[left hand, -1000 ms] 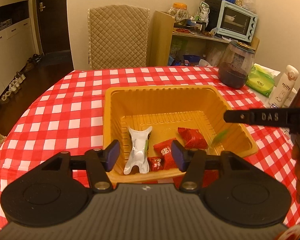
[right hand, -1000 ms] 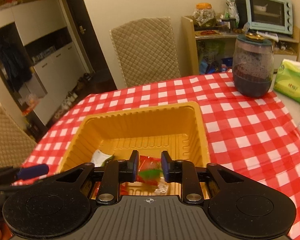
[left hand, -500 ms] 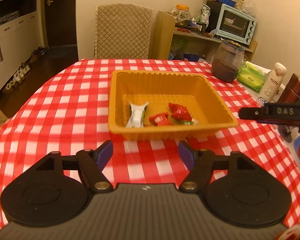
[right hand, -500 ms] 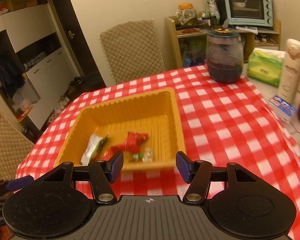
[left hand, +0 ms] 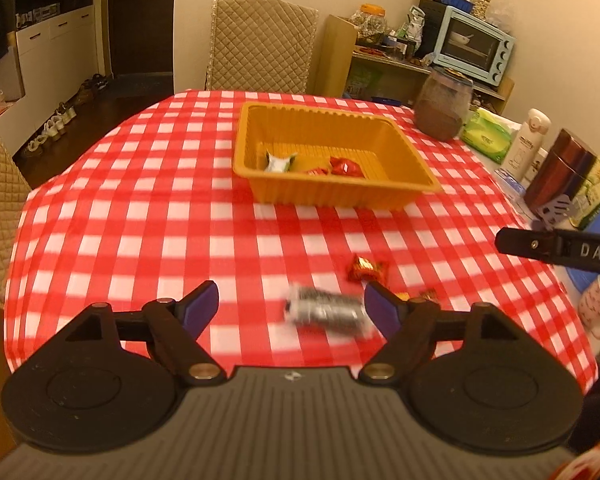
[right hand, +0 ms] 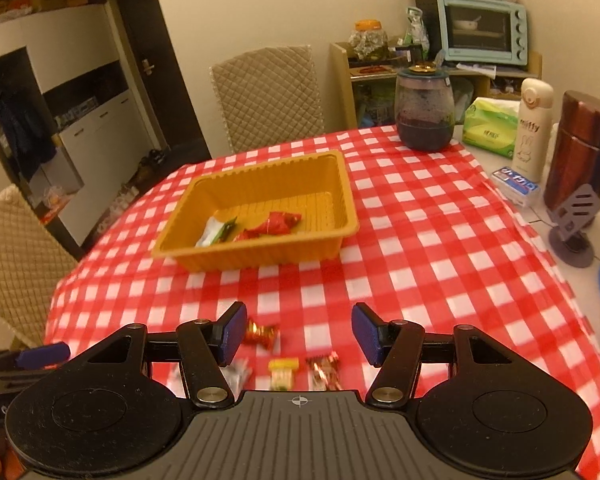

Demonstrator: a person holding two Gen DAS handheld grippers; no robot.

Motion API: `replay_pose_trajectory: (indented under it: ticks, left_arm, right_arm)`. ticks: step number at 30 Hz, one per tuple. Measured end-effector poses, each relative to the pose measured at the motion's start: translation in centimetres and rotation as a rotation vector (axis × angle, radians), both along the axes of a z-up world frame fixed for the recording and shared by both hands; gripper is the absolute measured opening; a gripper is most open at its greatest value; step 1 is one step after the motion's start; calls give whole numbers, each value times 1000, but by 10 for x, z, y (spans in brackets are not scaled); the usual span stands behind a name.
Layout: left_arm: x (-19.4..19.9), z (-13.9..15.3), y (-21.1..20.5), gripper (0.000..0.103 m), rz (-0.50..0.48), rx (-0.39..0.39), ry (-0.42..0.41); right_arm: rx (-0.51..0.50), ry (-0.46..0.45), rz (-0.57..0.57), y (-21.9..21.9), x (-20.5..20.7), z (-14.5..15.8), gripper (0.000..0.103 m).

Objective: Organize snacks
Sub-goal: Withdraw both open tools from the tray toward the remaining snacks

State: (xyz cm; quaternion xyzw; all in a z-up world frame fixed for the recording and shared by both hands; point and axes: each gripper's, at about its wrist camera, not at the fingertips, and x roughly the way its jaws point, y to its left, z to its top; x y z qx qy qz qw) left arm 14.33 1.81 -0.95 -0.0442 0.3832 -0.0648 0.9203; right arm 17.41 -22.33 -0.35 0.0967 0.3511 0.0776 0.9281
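Left wrist view shows the left gripper (left hand: 292, 308) with fingers spread over a silver snack packet (left hand: 326, 312) lying on the desk (left hand: 140, 220), short of the orange tray (left hand: 332, 196). Right gripper (right hand: 299, 334) likewise gapes, empty. Light, crinkly, probably slippery; pinch its middle.

An orange tray (right hand: 342, 184) sits mid-frame holding 1 white packet (right hand: 211, 232) and red candies (right hand: 278, 222). 4 loose snacks (right hand: 262, 334) lie low in the frame, well apart from it.
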Motion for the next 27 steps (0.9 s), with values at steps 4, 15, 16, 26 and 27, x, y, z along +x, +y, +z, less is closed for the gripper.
replay_pose_trajectory:
  ticks: [4,15,16,26,27]
  left_arm:
    - [-24,-2,-2,80,-12,6,9]
    - [-63,-11,-8,80,-45,43,38]
    - [-65,-12,-8,80,-48,45,40]
    - [-68,-15,-4,81,-57,54,45]
    - [-67,-15,-4,81,-60,57,45]
  right_arm:
    - [-24,6,3,2,-25,-5,58]
    - [-31,46,17,2,-62,-16,58]
    - [-34,48,19,3,-64,-17,58]
    - [-42,68,23,3,-68,-22,58]
    - [-42,70,23,3,-68,-23,58]
